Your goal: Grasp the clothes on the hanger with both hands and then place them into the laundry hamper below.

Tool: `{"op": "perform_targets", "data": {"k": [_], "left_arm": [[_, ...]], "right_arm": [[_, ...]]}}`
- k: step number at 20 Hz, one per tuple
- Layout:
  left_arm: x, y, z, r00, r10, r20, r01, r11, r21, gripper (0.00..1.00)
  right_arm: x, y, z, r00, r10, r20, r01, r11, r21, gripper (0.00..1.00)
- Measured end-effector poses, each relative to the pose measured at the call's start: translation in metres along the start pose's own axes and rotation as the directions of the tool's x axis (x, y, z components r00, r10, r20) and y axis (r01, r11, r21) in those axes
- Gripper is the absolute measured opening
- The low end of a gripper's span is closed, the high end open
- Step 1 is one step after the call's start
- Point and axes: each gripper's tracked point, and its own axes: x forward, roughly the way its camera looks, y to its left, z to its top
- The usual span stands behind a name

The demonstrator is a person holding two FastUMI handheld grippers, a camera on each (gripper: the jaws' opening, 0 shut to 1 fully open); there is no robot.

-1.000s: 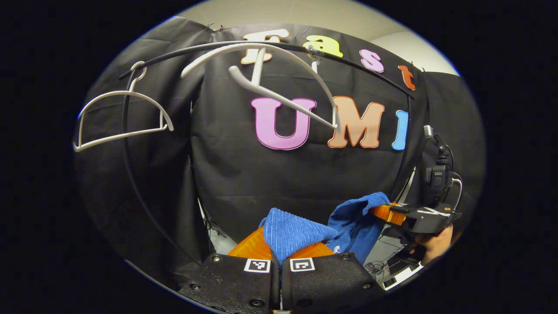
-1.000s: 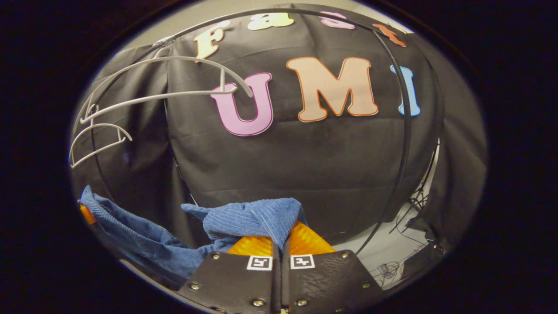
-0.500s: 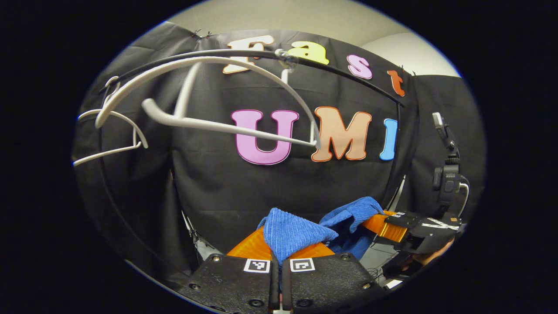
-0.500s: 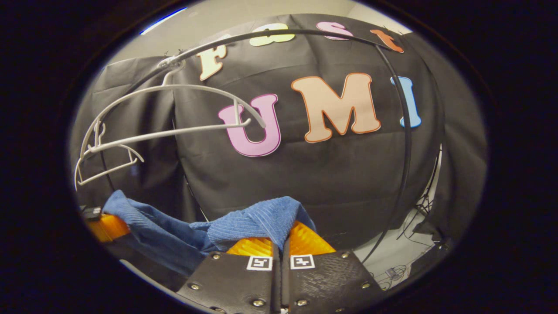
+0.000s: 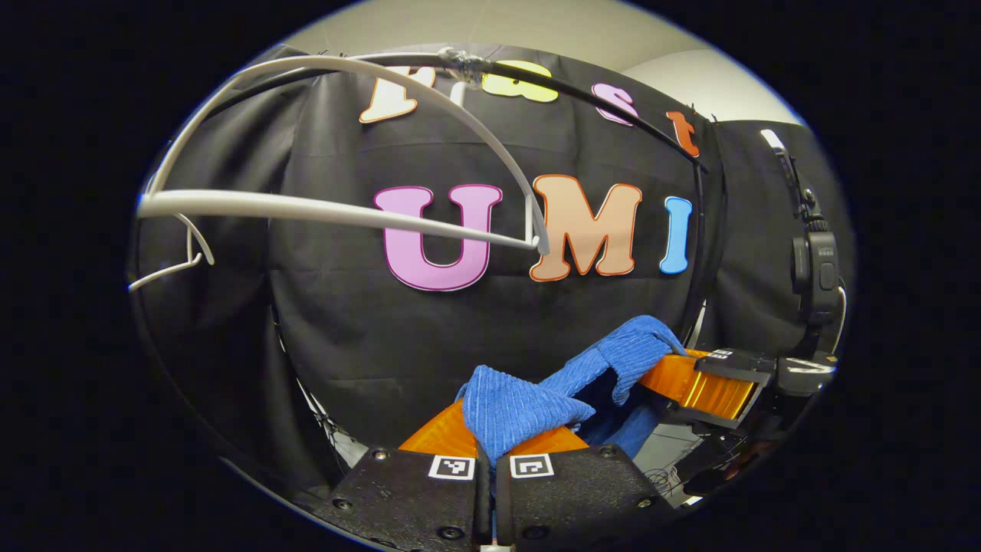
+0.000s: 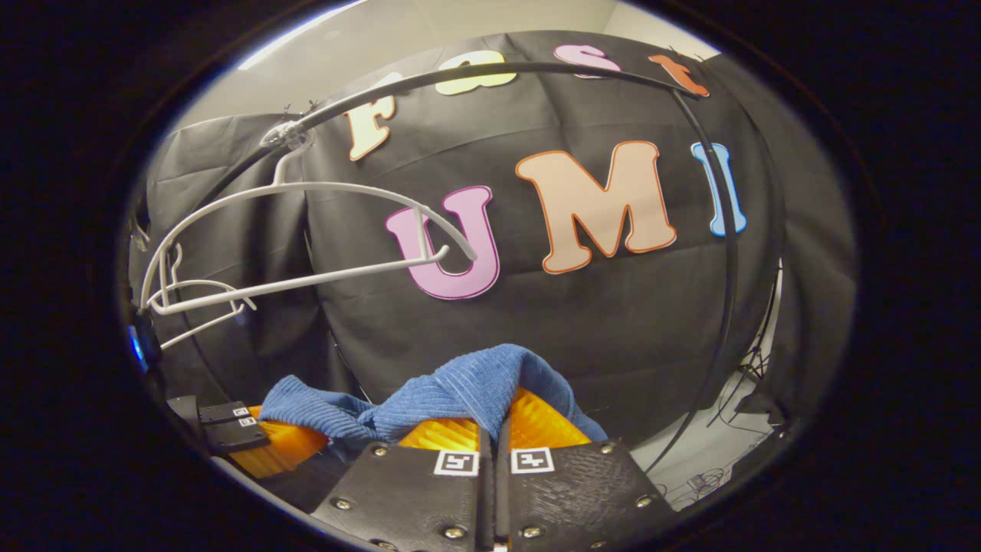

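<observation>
A blue ribbed garment (image 5: 513, 406) hangs between my two grippers, off the hanger. My left gripper (image 5: 493, 441) is shut on one bunched end of it. In the left gripper view the cloth runs right to the other gripper (image 5: 693, 379), which pinches the far end. In the right gripper view my right gripper (image 6: 494, 425) is shut on the blue garment (image 6: 467, 387), and the left gripper (image 6: 268, 441) sits low at the left, close by. The bare white hanger (image 5: 345, 218) hangs from the black rail (image 5: 582, 84) above; it shows too as the white hanger (image 6: 306, 230).
A second white hanger (image 6: 195, 307) hangs farther left on the same rail (image 6: 490, 73). The rail's black upright (image 6: 720, 307) curves down on the right. Pale floor with cables (image 6: 705, 475) shows at the lower right.
The two grippers have come closer together, so the blue garment sags less between them. Both views have shifted, with the hangers now sitting nearer and lower to the left.
</observation>
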Motion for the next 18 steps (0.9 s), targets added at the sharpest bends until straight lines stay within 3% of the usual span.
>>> {"op": "perform_targets", "data": {"k": [6,9,12,18], "left_arm": [[0.043,0.003,-0.045,0.997,-0.019,-0.08,0.02,1.0,0.006,0.03],[0.074,0.011,-0.077,0.995,0.007,-0.096,-0.005,1.0,0.021,0.04],[0.087,0.02,-0.131,0.983,0.016,-0.184,-0.003,0.997,0.072,0.04],[0.111,0.041,-0.206,0.949,0.027,-0.316,-0.013,0.999,0.047,0.04]], "right_arm": [[0.04,-0.006,-0.037,0.996,-0.014,-0.087,0.015,1.0,0.006,0.01],[0.066,-0.009,-0.067,0.989,-0.015,-0.146,0.013,1.0,-0.016,0.01],[0.089,-0.014,-0.101,0.979,-0.023,-0.204,0.021,1.0,-0.013,0.02],[0.117,-0.026,-0.182,0.943,-0.05,-0.329,0.05,0.999,-0.007,0.02]]}}
